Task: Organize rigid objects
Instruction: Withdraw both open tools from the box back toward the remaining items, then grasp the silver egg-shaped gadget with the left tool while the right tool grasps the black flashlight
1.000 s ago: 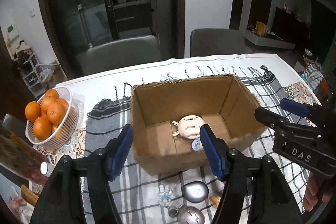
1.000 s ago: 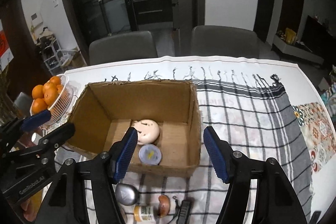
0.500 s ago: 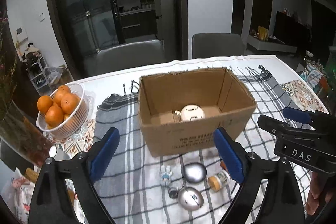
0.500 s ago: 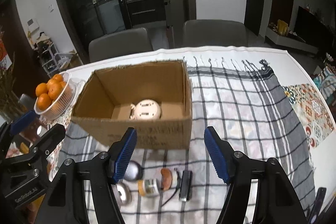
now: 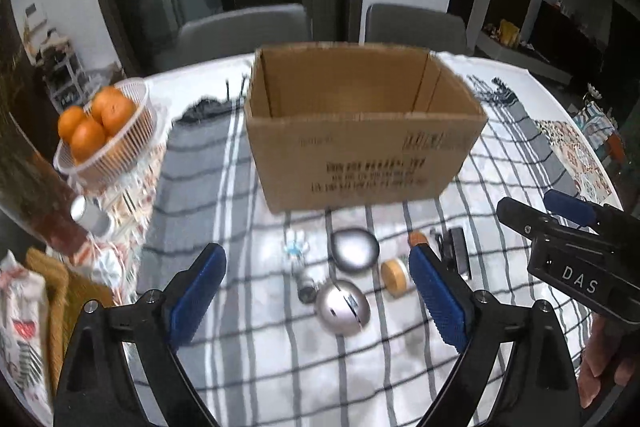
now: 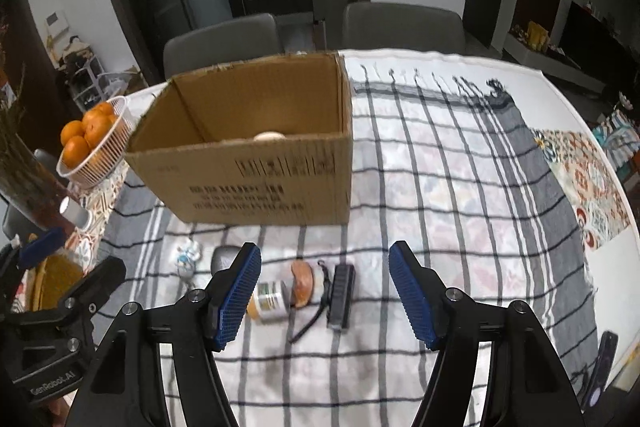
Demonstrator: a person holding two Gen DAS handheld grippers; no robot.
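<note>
Left view: left gripper [image 5: 316, 291], fingers apart and empty, above two silver oval mice [image 5: 347, 305]. Right view: right gripper [image 6: 324, 301], fingers apart, above small jar [image 6: 270, 301]; pale round object [image 6: 269, 136] seen inside brown cardboard box [image 6: 256, 171].

table [image 6: 460, 61] | checked cloth [image 6: 460, 187] over it | cardboard box [image 6: 256, 183], orange basket [image 5: 108, 143] on top

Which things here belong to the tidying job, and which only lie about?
Job: cardboard box, two silver mice, small jar, black device, figurine.
Lying about: basket of oranges, chairs, patterned mat.
</note>
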